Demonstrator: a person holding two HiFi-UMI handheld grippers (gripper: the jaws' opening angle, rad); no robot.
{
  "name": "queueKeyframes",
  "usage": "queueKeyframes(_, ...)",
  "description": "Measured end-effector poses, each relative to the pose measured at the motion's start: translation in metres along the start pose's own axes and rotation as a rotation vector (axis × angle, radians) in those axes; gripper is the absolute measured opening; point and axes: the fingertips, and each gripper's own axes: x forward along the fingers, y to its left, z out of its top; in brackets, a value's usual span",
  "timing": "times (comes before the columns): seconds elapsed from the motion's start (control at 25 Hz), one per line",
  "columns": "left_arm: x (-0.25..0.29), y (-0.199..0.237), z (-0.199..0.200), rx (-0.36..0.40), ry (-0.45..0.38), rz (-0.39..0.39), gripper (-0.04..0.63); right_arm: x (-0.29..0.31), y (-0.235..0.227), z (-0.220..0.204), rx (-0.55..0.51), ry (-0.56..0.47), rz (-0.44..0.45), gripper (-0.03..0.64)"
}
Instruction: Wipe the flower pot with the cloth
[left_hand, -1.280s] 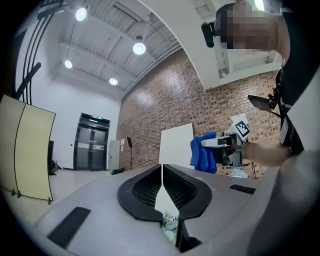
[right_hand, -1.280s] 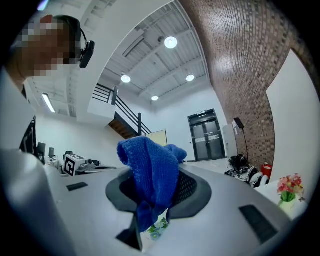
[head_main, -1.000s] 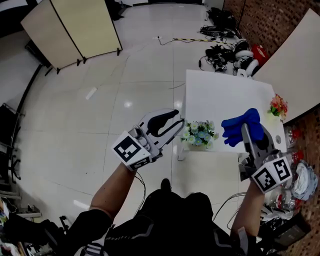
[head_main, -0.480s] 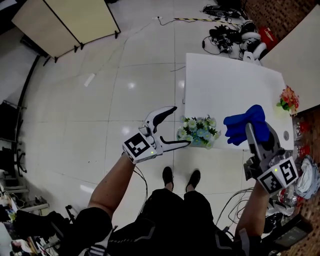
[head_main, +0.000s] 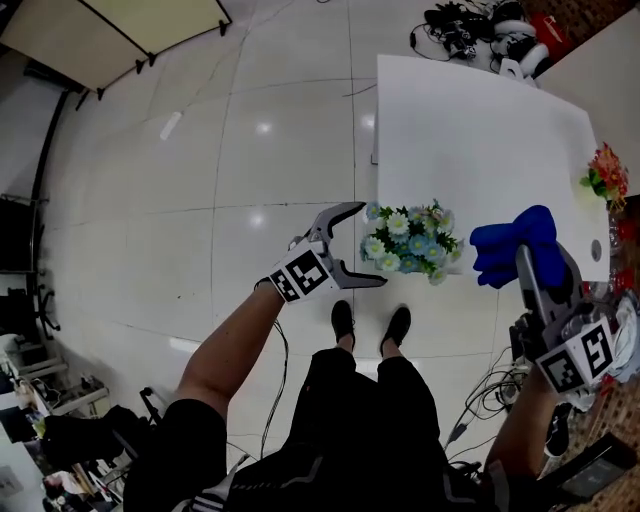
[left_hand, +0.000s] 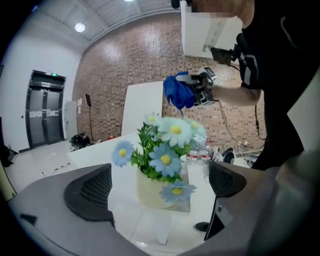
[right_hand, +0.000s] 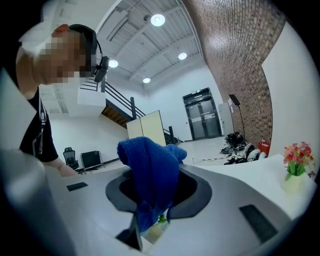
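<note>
blue cloth (head_main: 508, 243) clamped in right tool (head_main: 535, 265); left tool (head_main: 372, 245) just opened, empty, facing flower pot (left_hand: 147, 190).

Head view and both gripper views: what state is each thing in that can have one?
left gripper, open; jaws have just been opening, pads not touching the flower pot.
right gripper, shut on the blue cloth.
blue cloth, bunched, held in the air.
flower pot, upright near the table edge, flowers in it.
red-flower pot, upright on the table.

Head view steeply down; gripper views near-level, close on shared flower pot (left_hand: 150, 192)
</note>
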Motion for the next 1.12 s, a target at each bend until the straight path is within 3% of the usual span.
queueKeyframes(0.2,0.039,-0.001,-0.031,0.003,0.085,-0.013,0.595,-0.001,-0.013,-0.033,0.023,0.040,-0.023,0.097)
queueKeyframes(0.44,0.063,0.000,-0.028,-0.004,0.015,-0.054,0.595,-0.004,-0.010,-0.049,0.016,0.078,-0.025,0.097)
queueKeyframes(1.12,0.105,0.009,-0.045,0.048,0.044,-0.065,0.583,-0.012,-0.020,-0.087,0.050,0.126,-0.048,0.097)
